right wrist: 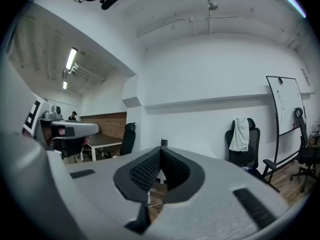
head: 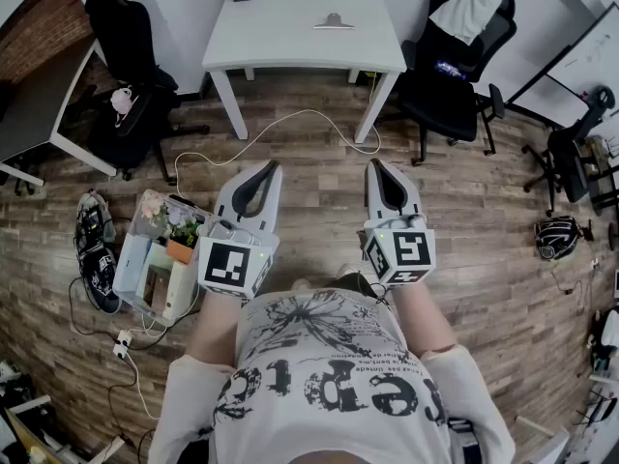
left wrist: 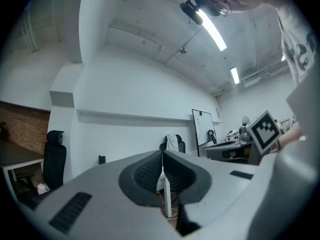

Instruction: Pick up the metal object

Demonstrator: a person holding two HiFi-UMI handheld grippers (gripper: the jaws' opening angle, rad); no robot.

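1. My left claw and right claw are both pinched together and empty, held over the floor.
2. Metal object lies untouched on the counter, well ahead of me. Nothing done yet; approach, grasp and lift all remain.
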